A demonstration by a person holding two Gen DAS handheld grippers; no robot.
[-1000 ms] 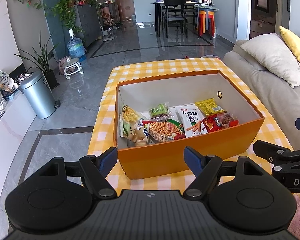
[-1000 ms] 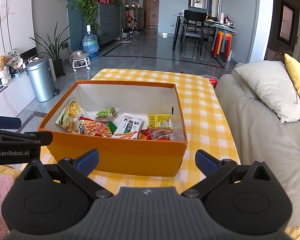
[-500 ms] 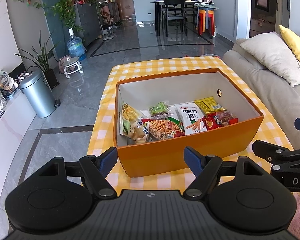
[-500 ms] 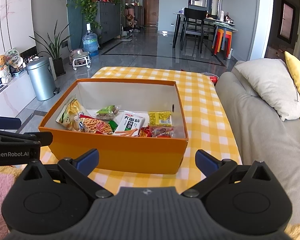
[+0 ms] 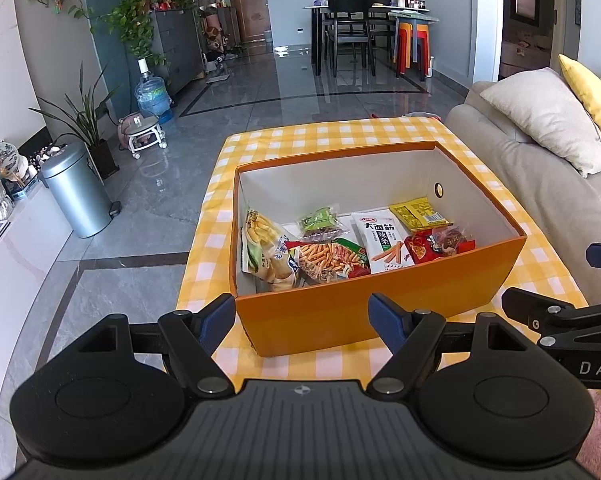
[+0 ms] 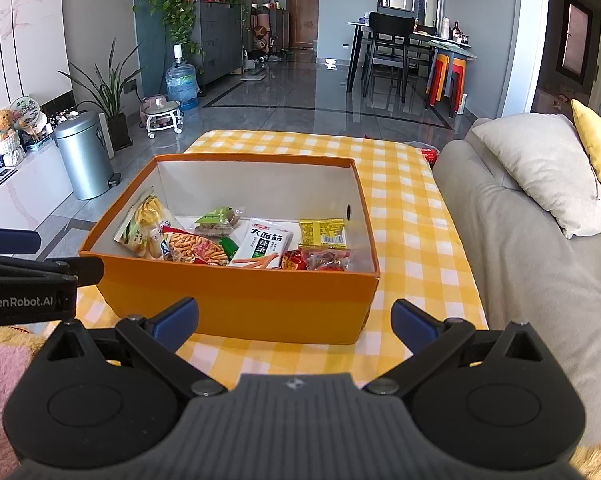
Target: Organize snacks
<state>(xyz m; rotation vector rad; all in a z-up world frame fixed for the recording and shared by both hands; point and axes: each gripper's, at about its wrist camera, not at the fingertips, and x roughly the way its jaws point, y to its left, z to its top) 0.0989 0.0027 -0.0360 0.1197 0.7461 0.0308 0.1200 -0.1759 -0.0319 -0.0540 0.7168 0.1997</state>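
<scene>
From the left wrist view, the left tool [image 5: 302, 316] hangs with its two blue-tipped fingers spread wide and nothing between them, just short of the near wall of an orange box [image 5: 380, 304] that sits on a bench covered in a yellow checked cloth [image 5: 340, 136]. The box is open at the top, and the snacks lie along its near half: a tall bag of yellow puffs [image 5: 262, 248] leaning in the left corner, a packet of orange sticks [image 5: 326, 258] beside it, a small green packet [image 5: 320, 220] behind that, a white packet with green lettering [image 5: 382, 240] in the middle, a yellow packet [image 5: 420, 214] towards the right wall, and red wrapped sweets [image 5: 436, 244] in front of it. The right tool [image 5: 560, 320] shows at the right edge, beside the box. A grey sofa [image 5: 540, 184] with a pale cushion [image 5: 544, 116] flanks the bench on the right. From the right wrist view, the right tool [image 6: 294, 318] is likewise wide apart and empty, facing the near wall of the orange box [image 6: 236, 304]; the same snacks lie inside, white packet [image 6: 266, 246] central, yellow packet [image 6: 322, 232] to its right. The left tool [image 6: 40, 268] enters from the left edge, near the box's left corner.
</scene>
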